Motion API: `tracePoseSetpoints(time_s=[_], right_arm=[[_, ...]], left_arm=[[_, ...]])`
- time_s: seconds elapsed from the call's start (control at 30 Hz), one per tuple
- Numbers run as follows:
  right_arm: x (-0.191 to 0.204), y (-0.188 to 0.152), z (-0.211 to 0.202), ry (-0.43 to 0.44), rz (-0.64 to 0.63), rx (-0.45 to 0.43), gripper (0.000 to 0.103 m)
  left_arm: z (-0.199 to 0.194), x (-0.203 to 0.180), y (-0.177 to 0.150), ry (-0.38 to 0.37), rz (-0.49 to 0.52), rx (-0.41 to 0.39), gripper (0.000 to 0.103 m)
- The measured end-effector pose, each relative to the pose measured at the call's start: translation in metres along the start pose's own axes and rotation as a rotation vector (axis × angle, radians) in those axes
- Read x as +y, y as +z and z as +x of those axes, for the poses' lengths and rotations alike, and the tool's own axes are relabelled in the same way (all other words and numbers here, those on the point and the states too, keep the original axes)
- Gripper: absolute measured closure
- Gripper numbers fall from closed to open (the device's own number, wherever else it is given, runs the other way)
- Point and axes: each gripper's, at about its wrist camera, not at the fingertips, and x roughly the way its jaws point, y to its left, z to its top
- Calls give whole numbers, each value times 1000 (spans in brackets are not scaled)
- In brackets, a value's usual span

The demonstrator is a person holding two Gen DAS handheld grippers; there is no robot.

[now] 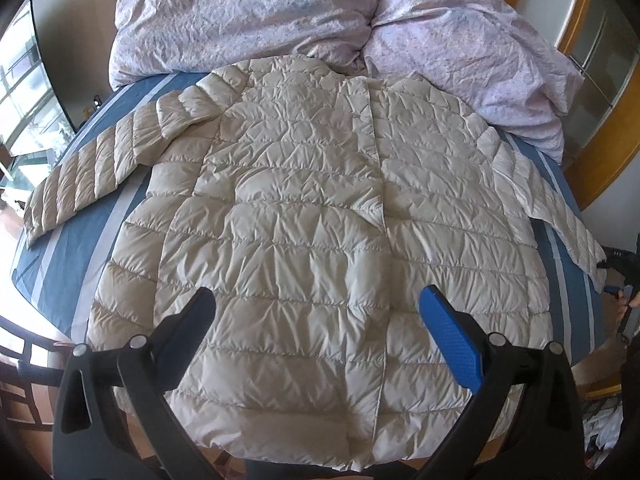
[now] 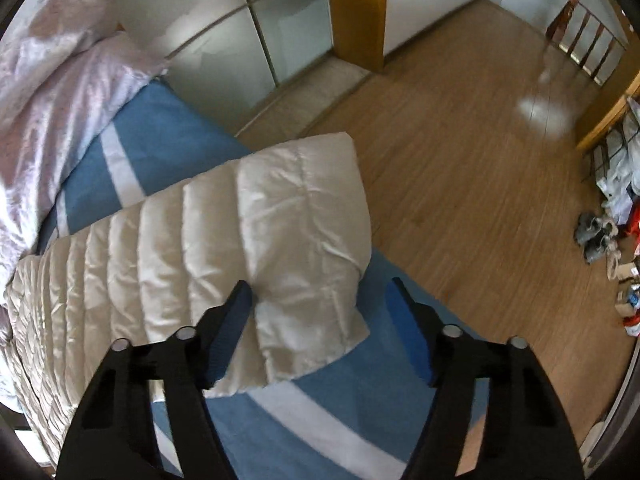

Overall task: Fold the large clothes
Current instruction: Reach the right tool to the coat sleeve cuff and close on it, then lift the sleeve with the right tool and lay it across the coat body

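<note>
Across the bed [image 1: 60, 248], a blue sheet with pale stripes covers the mattress, and a crumpled lilac duvet [image 1: 248, 12] is heaped along the far end. Spread flat over the sheet lies the cream quilted down jacket [image 1: 304, 208], front side up, its closure seam running from collar to hem near the middle. The collar touches the duvet, and the hem hangs slightly over the near edge of the bed. Both sleeves are stretched outward: the left sleeve [image 1: 92, 172] slants toward the window side, and the right sleeve [image 2: 224, 256] reaches toward the opposite edge, its cuff lying on the blue sheet beside the wooden floor [image 2: 460, 152].

Beyond that edge stand frosted sliding wardrobe doors [image 2: 256, 40] in a yellow wooden frame, and farther off a clutter of shoes and bags [image 2: 612, 236] sits by the wall.

The left gripper [image 1: 316, 316] hovers over the lower part of the jacket, near the hem, its fingers spread wide apart with nothing between them. The right gripper [image 2: 320, 312] is at the right cuff, fingers also wide apart; the left finger [image 2: 230, 332] is just beside or touching the near edge of the cuff, though contact cannot be confirmed, and the other finger stands clear over the sheet. In the left wrist view that gripper appears only as a dark shape at the tip of the sleeve.
</note>
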Motion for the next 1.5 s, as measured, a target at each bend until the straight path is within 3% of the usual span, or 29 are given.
tracePoseSetpoints(time_s=[0.2,0.27,0.37,0.57,0.8,1.03,1.17,1.5], right_arm=[[0,3,5,42,-8,-8,67],[5,1,6,54,-15,-11,84],[16,-3,1,46,-34,-27,95],[58,-9,-35,33,-109,-130,96],[173,-41,-88,189,-269,-182,96],[317,-115,-96,367,-444,-58,96],[387,-171,-86,376,-564,-2,96],[473,-255,-67,365,-658,77,96]], left_arm=[[1,8,1,14,-22,-2,2],[3,12,3,18,-27,-3,2],[7,21,5,18,-40,2,2],[12,45,18,34,-45,-2,2],[17,81,35,54,-48,-23,2],[24,127,50,61,-83,-22,2],[30,157,57,72,-100,-13,2],[38,211,64,76,-121,9,2]])
